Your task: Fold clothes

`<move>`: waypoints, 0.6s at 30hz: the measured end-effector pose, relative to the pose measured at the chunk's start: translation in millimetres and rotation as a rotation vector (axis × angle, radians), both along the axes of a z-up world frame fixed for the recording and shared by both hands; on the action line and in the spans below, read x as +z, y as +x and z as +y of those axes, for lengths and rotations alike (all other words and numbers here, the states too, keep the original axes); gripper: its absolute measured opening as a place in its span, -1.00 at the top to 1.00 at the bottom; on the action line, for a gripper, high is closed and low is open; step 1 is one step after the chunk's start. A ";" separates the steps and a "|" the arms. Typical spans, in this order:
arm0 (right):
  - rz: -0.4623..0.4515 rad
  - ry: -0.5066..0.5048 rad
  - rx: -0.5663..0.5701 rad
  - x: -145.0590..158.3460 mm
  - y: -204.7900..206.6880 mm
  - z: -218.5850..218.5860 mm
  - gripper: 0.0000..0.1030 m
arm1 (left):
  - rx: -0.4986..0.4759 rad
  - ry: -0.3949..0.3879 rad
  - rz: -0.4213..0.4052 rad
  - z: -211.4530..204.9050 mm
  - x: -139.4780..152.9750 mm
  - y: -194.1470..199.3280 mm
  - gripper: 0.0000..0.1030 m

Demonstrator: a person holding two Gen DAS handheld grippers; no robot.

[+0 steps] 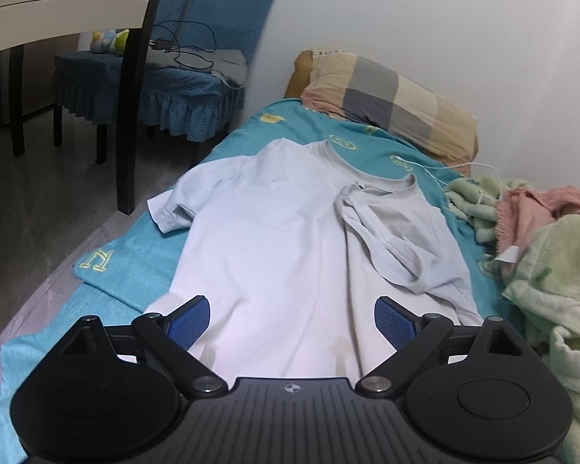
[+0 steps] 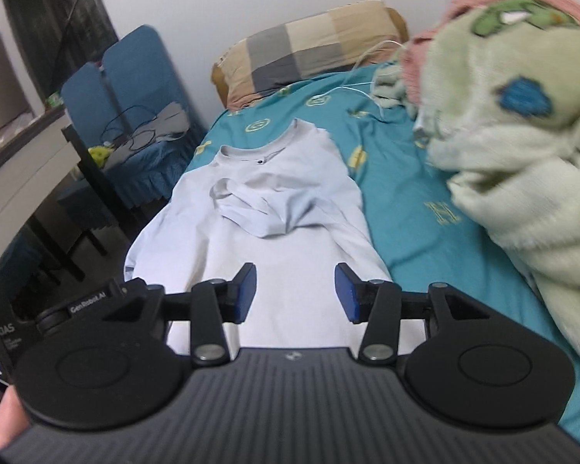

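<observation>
Both claws, left claw (image 1: 292,323) and right claw (image 2: 295,292), apart | over T-shirt (image 1: 266,239) hem | blanket (image 2: 522,178) perhaps crowding right edge

Ahead of the matt black plastic left claw (image 1: 292,323), with its ribbed blue pads and dull metal pivot pins, lies a pale blue-white T-shirt (image 1: 266,232) of thin, smooth knit cloth, softly creased. Under it the teal printed bedsheet (image 1: 143,255) looks like flat woven cotton. To the claw's right a pale green blanket (image 1: 553,282) is thick and fluffy. Beyond, the checked pillow (image 1: 390,96) is matt cloth.
</observation>
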State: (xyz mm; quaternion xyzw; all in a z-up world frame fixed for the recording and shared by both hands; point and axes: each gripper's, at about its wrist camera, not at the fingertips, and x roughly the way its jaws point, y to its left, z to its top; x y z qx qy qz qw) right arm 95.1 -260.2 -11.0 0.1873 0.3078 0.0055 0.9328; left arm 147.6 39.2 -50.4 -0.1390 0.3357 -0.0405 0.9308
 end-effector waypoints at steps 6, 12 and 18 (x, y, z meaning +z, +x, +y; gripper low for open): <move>-0.045 0.060 -0.080 3.0 -9.1 -28.0 0.07 | -0.063 0.010 -0.022 -16.2 4.9 -5.3 -0.71; -0.018 0.114 -0.170 -10.7 0.4 -65.5 0.05 | -0.157 -0.025 -0.038 -58.7 6.8 19.1 -0.47; 0.043 0.168 -0.187 -28.5 16.9 -91.7 0.04 | -0.161 -0.212 0.031 -111.4 -24.6 80.4 -0.28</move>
